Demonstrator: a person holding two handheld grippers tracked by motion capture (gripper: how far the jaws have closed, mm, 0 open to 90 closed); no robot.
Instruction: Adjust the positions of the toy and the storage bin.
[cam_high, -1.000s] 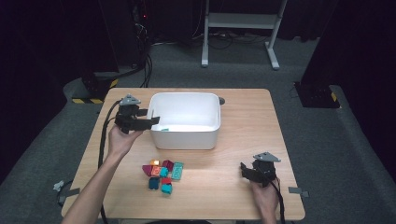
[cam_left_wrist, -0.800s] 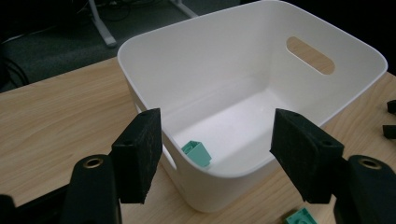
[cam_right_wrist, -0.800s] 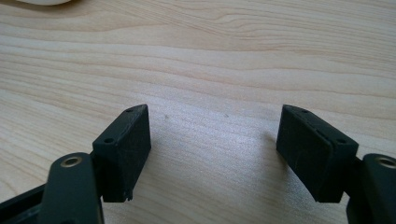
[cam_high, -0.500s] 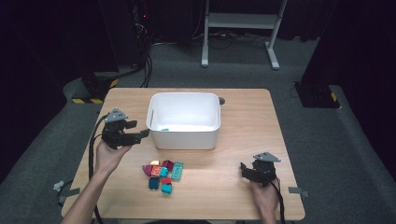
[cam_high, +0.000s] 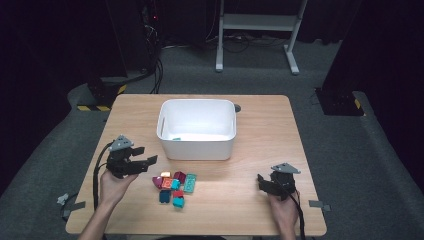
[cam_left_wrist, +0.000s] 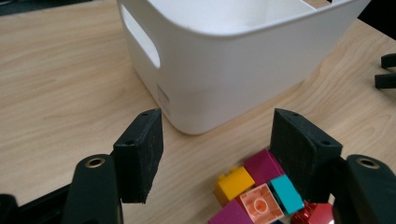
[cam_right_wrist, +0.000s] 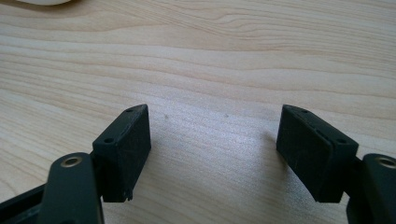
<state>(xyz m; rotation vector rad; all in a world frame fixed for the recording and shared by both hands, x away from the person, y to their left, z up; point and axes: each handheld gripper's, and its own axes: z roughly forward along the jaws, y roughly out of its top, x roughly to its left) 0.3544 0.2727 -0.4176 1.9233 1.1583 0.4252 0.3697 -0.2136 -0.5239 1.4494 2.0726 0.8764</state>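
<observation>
Left hand-held gripper (cam_high: 148, 161) is hanging wide open with nothing in it, low over the worktop (cam_high: 260, 125), and the block pile (cam_high: 175, 186) sits just past its tips, a bit toward the person's right. From the left gripper view the yellow block (cam_left_wrist: 233, 183) and pink block (cam_left_wrist: 258, 205) are nearest, between the jaws but closer to the right one. Right hand-held gripper (cam_high: 261, 182) is also spread open and empty, well apart from the pile, so the left is clearly the closer one. Beyond the blocks stands the white bin (cam_high: 196, 145), one small teal piece (cam_high: 176, 138) inside.
</observation>
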